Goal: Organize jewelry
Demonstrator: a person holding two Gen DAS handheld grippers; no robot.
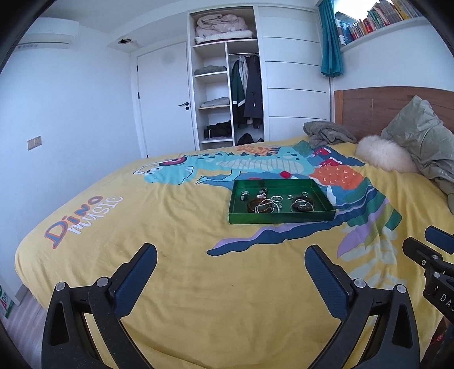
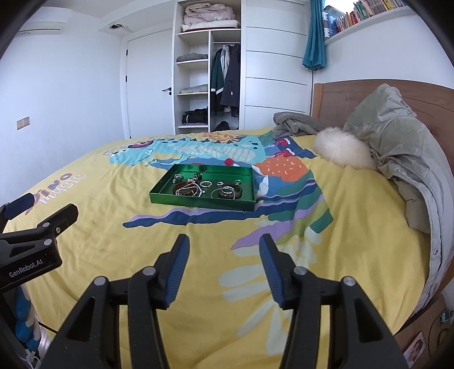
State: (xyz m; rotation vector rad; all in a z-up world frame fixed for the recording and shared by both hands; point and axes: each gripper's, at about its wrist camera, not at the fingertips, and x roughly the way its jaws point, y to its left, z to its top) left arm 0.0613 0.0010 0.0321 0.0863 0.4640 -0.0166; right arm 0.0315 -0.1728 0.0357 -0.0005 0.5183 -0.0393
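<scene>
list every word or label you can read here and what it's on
"Dino music" on the yellow bedspread
"GenRobot.AI" on the left gripper's body, seen in the right wrist view
"DAS", cut off at the frame edge, on the right gripper's body
Book spines on the wall shelf: too small to read

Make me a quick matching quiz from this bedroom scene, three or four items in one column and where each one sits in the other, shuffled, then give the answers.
Items
1. jewelry
2. green tray
3. books
4. coats

Places
A. hanging in the open wardrobe
B. on the yellow bedspread
C. on the high wall shelf
D. inside the tray

Pairs: 1-D, 2-B, 3-C, 4-A
</scene>
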